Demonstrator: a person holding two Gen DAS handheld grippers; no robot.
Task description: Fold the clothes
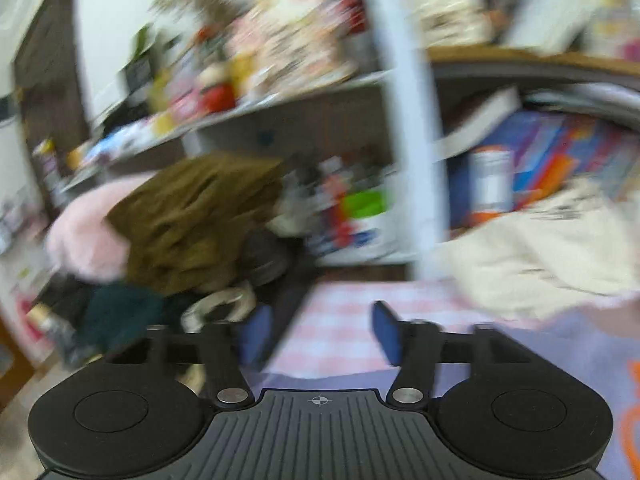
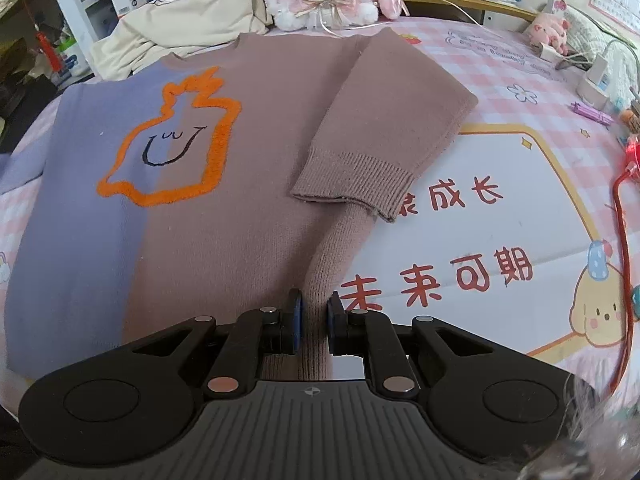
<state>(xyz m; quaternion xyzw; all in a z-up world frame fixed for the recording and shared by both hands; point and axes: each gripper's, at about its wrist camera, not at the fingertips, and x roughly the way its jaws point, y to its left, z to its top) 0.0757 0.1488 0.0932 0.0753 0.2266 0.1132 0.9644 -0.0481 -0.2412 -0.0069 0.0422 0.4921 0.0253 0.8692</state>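
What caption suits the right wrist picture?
Right gripper pinches a fold of the mauve-and-lilac sweater spread on the pink bedsheet.

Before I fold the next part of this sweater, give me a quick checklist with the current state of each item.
1. Right gripper pinching the sweater edge: ok, a brown fold sits between its pads.
2. Left gripper free: ok, open with nothing between its fingers.
3. Sweater body flat: ok, smooth across the orange motif.
4. Brown sleeve folded in: ok, partly; cuff overhangs the edge.
5. Purple sleeve's position: cannot tell, it runs out of view.
6. Left view sharp: not ok, blurred.
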